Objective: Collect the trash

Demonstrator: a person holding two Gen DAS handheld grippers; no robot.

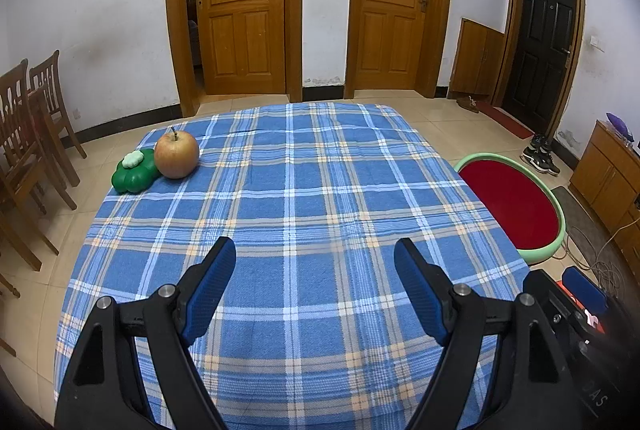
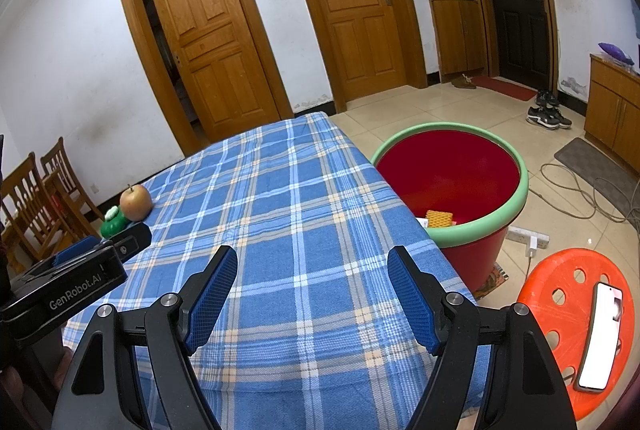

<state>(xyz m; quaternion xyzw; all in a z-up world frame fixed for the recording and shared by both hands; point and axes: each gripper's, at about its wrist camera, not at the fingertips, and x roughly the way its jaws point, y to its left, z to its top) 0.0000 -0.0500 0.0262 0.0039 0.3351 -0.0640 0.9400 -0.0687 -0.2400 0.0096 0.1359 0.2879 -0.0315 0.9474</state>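
A red bin with a green rim (image 2: 480,198) stands on the floor by the table's right side; it also shows in the left wrist view (image 1: 558,234). A yellow waffle-textured piece (image 2: 439,219) and something white lie inside it. The table has a blue plaid cloth (image 1: 304,214). An apple (image 1: 177,155) and a green clover-shaped object (image 1: 134,174) sit at its far left corner, touching. My left gripper (image 1: 315,254) is open and empty above the cloth. My right gripper (image 2: 313,262) is open and empty above the table's right part.
An orange plastic stool (image 2: 560,314) with a phone (image 2: 602,336) on it stands at the right. Wooden chairs (image 1: 28,134) stand left of the table. A power strip and cables (image 2: 576,190) lie on the floor beyond the bin. Shoes and cabinets are at the far right.
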